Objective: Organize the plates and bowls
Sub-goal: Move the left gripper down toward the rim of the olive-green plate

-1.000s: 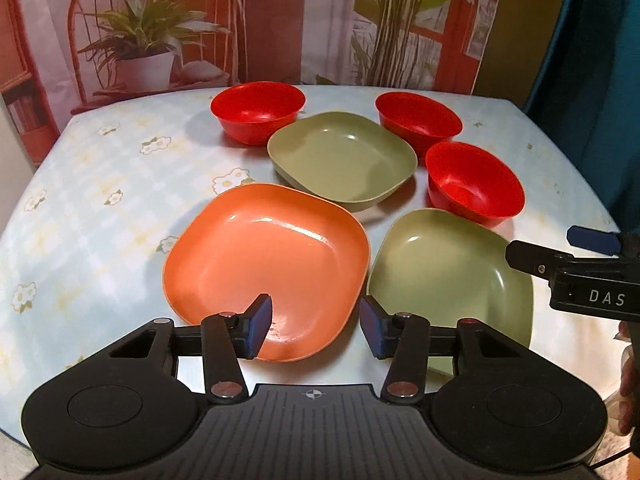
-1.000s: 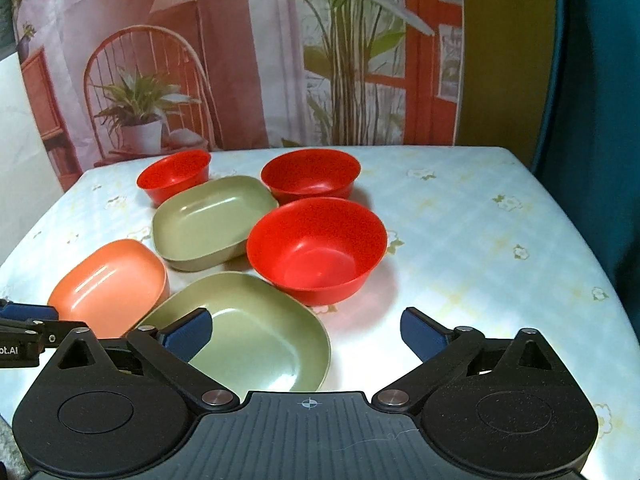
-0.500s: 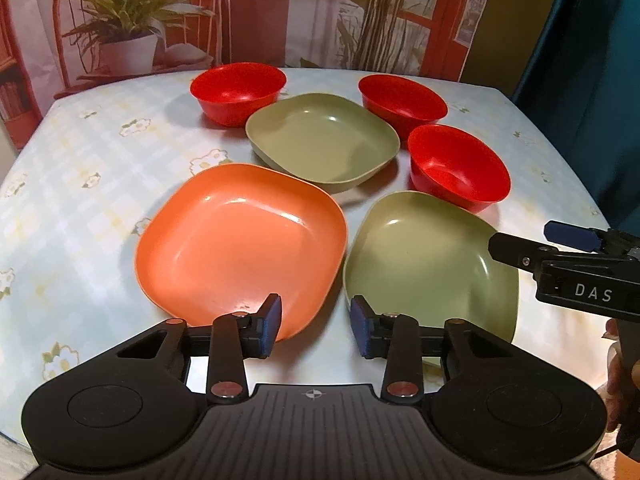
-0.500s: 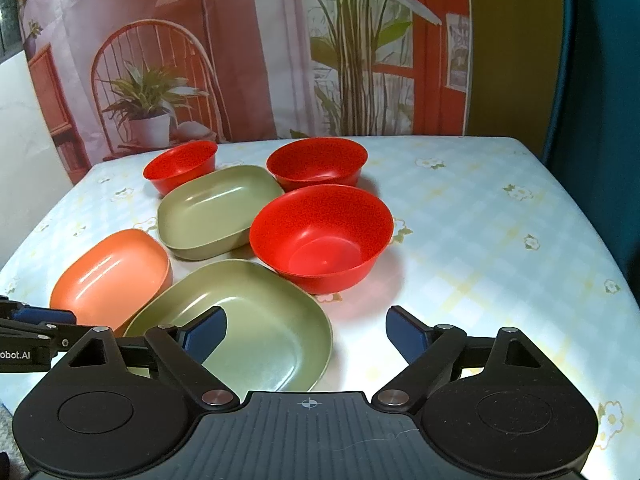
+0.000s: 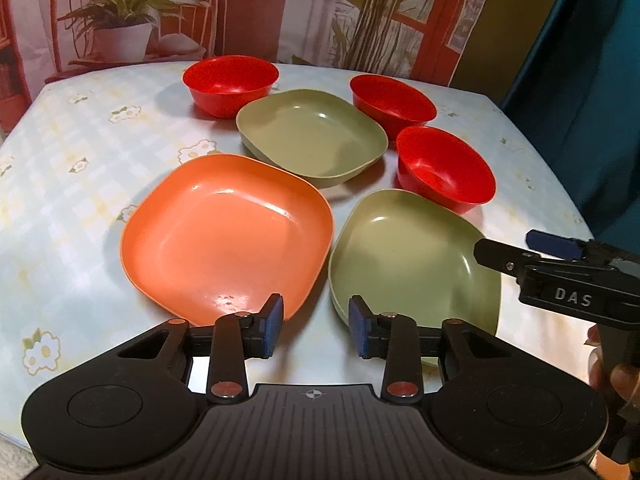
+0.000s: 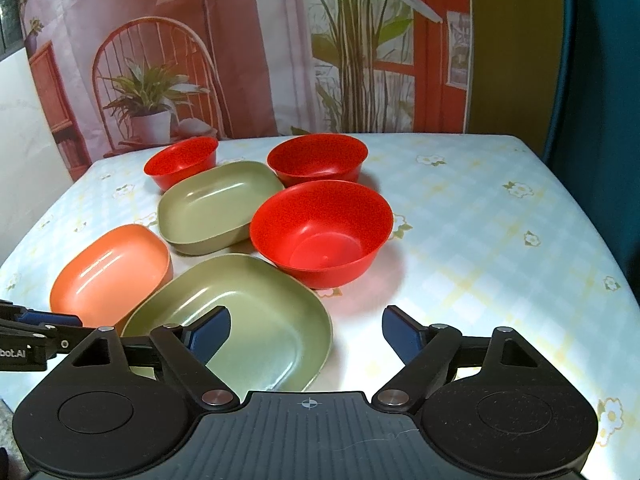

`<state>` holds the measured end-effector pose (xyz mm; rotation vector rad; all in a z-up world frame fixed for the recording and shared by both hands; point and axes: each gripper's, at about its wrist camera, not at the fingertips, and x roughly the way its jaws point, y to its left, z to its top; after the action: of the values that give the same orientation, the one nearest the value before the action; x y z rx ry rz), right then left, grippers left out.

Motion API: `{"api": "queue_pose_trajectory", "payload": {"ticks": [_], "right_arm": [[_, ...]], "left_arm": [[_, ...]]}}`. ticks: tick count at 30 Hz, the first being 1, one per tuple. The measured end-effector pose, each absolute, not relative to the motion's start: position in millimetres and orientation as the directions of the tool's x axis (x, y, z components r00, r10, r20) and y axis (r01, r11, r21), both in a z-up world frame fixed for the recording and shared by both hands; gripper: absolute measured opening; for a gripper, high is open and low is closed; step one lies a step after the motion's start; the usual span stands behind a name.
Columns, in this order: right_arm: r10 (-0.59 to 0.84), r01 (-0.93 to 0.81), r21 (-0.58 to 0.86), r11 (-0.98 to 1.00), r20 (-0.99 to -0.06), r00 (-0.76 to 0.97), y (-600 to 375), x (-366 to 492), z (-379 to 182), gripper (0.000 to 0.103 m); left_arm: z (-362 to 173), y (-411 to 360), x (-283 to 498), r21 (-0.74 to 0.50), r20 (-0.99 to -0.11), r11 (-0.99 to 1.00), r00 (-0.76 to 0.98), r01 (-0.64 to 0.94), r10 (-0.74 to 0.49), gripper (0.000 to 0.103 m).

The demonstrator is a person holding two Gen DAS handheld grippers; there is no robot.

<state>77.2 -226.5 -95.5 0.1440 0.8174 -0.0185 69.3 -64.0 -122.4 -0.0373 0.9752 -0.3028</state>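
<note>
Orange plate (image 5: 228, 236) at tabletop (image 5: 72, 184) centre, green plate (image 5: 412, 264) at 3 o'clock. Left tool (image 5: 316, 330) part-open, just been closing, empty, near rim. Right tool (image 6: 306, 334) wide, narrowing, empty. Pinch rim squarely, lift level.

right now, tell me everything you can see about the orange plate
The orange plate is a rounded-square dish with a raised rim and a shallow flat well. It looks like glossy plastic, with glare on its floor. It is empty, sitting upright on the floral tablecloth at the near left of the group. A green plate lies close beside it; another green plate sits just behind it. Whether their rims touch is unclear. The left claw hovers near its front corner, not gripping it.
</note>
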Motion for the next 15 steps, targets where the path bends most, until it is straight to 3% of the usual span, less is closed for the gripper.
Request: {"api": "queue_pose_trajectory", "payload": {"ticks": [2, 7, 15], "right_arm": [[0.038, 0.078, 0.124, 0.989, -0.732, 0.68, -229, 77, -98, 0.073], [0.033, 0.091, 0.126, 0.988, -0.74, 0.672, -232, 78, -102, 0.069], [0.039, 0.093, 0.132, 0.987, -0.754, 0.656, -234, 81, -110, 0.06]], "left_arm": [[-124, -64, 70, -0.178, -0.808, 0.955, 0.518, 0.238, -0.28, 0.033], [-126, -66, 70, -0.208, -0.804, 0.943, 0.504, 0.261, -0.317, 0.027], [-135, -70, 76, -0.228, -0.819, 0.936, 0.467, 0.267, -0.333, 0.027]]}}
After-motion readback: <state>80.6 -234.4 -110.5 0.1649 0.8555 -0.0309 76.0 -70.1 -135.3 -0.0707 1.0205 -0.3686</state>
